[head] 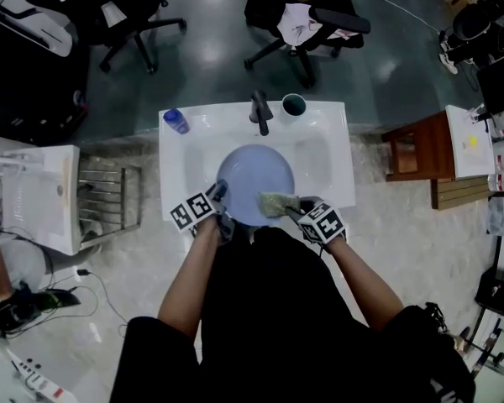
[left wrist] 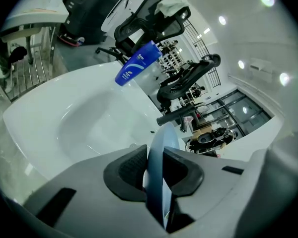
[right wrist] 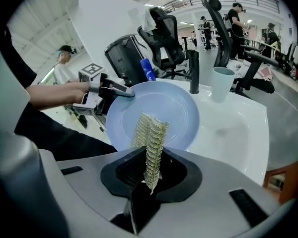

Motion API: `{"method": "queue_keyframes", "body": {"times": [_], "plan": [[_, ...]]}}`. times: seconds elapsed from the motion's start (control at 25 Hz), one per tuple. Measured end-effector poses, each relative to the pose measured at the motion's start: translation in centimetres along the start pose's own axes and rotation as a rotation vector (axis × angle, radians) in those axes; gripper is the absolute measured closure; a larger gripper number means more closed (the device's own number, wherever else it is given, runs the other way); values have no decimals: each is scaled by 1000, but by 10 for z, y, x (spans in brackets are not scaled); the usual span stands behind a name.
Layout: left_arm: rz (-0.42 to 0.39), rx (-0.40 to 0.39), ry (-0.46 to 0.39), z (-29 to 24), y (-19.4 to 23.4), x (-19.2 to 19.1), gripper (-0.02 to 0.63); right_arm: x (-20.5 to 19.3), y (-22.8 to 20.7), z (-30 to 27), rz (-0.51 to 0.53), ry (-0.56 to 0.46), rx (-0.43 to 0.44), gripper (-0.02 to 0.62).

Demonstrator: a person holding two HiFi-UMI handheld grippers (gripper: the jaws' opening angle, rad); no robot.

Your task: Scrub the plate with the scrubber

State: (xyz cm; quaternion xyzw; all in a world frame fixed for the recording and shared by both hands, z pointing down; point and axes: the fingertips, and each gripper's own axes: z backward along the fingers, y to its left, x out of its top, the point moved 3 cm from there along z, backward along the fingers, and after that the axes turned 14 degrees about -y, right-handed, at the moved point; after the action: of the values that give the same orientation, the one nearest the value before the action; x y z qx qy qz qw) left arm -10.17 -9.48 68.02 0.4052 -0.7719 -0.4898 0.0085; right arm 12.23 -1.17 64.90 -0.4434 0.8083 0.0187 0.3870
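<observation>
A pale blue plate (head: 254, 179) is held over the white sink basin (head: 319, 162). My left gripper (head: 218, 198) is shut on its near left rim; in the left gripper view the plate (left wrist: 161, 150) stands edge-on between the pads. My right gripper (head: 292, 209) is shut on a yellow-green mesh scrubber (head: 277, 202), which rests on the plate's near right rim. In the right gripper view the scrubber (right wrist: 150, 143) sticks up from the jaws in front of the plate (right wrist: 159, 110).
A black faucet (head: 260, 112), a teal cup (head: 293, 105) and a blue bottle (head: 175, 121) stand on the sink's back edge. A metal rack (head: 107, 200) is to the left, a wooden stool (head: 420, 149) to the right, office chairs behind.
</observation>
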Motion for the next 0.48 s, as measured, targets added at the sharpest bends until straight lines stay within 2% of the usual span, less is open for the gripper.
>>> {"method": "queue_keyframes", "body": {"times": [0.32,0.48], "plan": [[31,23,-59,9,-3,-11,551,-1,7,-2,-41,-34,121,532],[61,37,-94,14,-3,-21,555,3,12,-7,-26,-42,177,532]]}}
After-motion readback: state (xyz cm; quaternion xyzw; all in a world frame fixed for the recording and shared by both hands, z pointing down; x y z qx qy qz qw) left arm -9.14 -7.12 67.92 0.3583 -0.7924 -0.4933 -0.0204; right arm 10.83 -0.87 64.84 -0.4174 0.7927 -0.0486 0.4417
